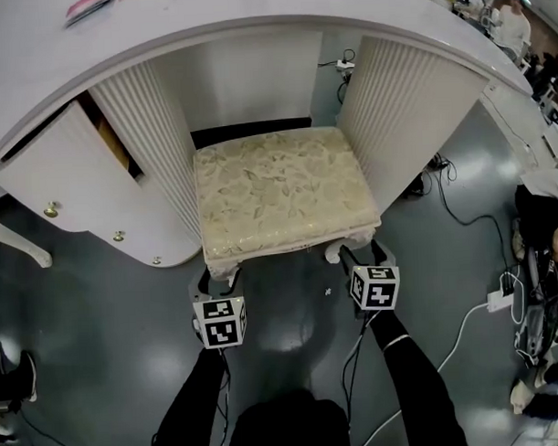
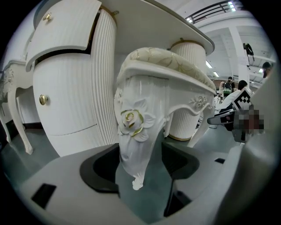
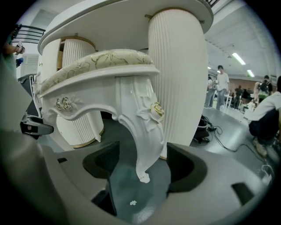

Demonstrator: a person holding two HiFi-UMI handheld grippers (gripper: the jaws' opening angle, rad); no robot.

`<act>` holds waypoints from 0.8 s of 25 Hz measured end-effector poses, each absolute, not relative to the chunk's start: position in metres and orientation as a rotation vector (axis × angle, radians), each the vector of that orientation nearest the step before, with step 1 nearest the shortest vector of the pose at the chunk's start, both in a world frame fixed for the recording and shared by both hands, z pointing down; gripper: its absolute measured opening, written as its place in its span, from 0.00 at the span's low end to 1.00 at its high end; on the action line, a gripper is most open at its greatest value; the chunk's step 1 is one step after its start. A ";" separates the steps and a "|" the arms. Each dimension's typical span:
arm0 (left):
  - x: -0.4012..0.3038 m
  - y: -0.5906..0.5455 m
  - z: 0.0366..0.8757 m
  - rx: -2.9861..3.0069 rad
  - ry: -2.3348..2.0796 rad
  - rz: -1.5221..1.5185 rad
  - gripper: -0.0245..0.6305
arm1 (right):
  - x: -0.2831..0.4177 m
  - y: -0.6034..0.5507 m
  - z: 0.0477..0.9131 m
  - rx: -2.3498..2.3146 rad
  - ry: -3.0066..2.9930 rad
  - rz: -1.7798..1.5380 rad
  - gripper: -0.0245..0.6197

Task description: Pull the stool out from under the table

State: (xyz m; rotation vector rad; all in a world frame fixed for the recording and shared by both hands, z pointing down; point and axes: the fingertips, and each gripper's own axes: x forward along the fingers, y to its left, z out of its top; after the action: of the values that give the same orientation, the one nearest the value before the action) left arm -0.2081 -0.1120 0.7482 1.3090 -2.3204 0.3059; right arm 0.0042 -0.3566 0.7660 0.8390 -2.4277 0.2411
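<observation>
One stool, centre of frame, seat tucked in knee gap of one desk; two front legs seen. Two tools: left tool spread wide, left front leg between jaws (possibly brushing one pad, not clamped). Right tool likewise released, straddling right front leg.

Black sleeves, grey hand-held grippers, black-and-white marker cubes

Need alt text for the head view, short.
Seen from above, a cushioned stool sits partly tucked under a white table. The left tool and right tool are open, one at each front corner of the stool, low over a grey floor.
</observation>
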 end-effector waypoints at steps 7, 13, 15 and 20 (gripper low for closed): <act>-0.214 -0.126 0.760 1.299 -2.325 0.286 0.50 | -0.005 -0.371 0.772 0.883 -2.443 0.230 0.54; -0.225 -0.134 0.763 1.265 -2.355 0.302 0.50 | -0.013 -0.381 0.773 0.923 -2.420 0.137 0.54; -0.226 -0.135 0.765 1.250 -2.356 0.305 0.50 | -0.013 -0.382 0.774 0.945 -2.410 0.108 0.54; -0.235 -0.139 0.765 1.210 -2.403 0.313 0.50 | -0.013 -0.389 0.775 1.012 -2.372 0.019 0.47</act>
State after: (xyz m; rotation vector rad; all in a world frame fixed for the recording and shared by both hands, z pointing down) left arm -0.2355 -0.1394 0.7650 1.2099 -2.4027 0.3128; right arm -0.0135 -0.3894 0.7749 1.0124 -2.3715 0.0190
